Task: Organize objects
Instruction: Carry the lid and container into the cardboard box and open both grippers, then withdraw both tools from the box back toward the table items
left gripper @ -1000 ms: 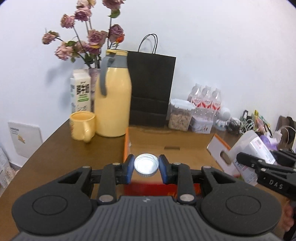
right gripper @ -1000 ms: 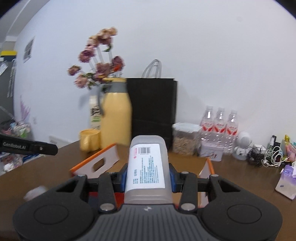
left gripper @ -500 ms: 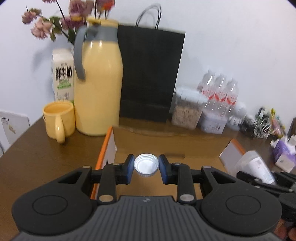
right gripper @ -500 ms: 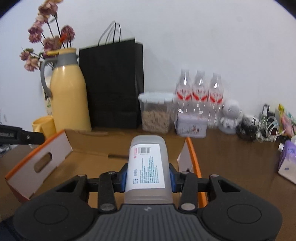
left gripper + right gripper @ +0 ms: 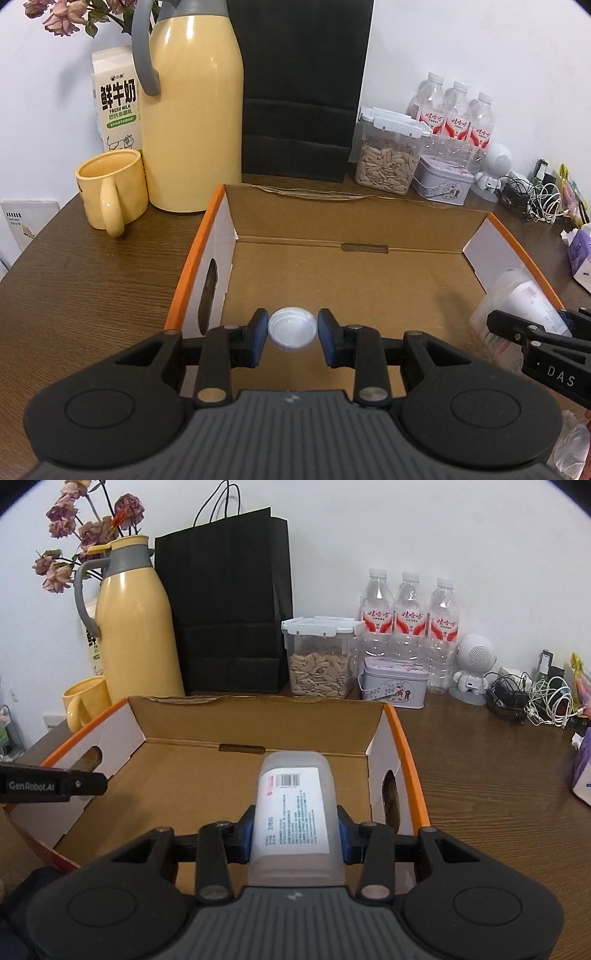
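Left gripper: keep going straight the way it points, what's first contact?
Probably the cardboard box: the left gripper, shut on the white cap, hangs over the bare floor, angled down toward the back. Floor or back wall first; depth unclear.

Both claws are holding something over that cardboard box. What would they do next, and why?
Probably lower and let go. The left gripper pinches a white cap, the right gripper a labelled white bottle, both above the bare floor of the open cardboard box.

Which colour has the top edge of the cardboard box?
Orange; the box edge shows best in the left wrist view.
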`<state>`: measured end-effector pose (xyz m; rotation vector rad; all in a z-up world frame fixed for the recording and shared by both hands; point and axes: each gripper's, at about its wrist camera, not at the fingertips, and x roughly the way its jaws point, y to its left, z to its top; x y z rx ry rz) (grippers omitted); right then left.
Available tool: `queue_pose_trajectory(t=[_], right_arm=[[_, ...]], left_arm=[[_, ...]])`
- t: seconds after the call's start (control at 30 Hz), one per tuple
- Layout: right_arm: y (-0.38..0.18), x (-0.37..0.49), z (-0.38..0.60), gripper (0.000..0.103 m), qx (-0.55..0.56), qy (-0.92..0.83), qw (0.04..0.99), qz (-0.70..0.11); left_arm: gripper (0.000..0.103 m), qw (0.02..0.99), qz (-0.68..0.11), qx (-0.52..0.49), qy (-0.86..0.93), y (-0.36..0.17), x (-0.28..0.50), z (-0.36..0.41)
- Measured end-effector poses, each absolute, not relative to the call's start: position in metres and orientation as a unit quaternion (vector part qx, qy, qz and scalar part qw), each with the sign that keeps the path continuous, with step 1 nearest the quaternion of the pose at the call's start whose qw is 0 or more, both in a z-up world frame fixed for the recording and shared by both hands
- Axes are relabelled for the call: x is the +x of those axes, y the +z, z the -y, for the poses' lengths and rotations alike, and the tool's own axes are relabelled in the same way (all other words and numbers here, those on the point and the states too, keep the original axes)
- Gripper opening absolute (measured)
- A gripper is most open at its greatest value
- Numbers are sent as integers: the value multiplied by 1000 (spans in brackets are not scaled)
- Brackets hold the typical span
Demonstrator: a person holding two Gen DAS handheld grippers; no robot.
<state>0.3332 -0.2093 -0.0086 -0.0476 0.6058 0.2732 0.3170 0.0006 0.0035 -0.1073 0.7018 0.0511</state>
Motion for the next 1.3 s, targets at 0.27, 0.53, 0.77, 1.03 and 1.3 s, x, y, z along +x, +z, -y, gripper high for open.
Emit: queue_pose_trajectory(t=[0.27, 0.53, 0.77, 1.03, 1.3], right_arm=[[-3, 326, 211, 77, -18, 137, 950, -279], [12, 310, 212, 103, -17, 144, 962, -232], [23, 299, 213, 103, -18, 143, 967, -209], [44, 274, 212, 103, -31, 146, 974, -173], [63, 233, 217, 103, -37, 150, 977, -150]], left_arm=[[91, 952, -301, -46, 26, 16, 307, 3], [103, 967, -250, -51, 29, 32, 293, 6], [103, 973, -225, -48, 25, 46, 283, 9], [103, 979, -199, -40, 22, 68, 261, 13], [103, 983, -179, -37, 22, 90, 222, 11]])
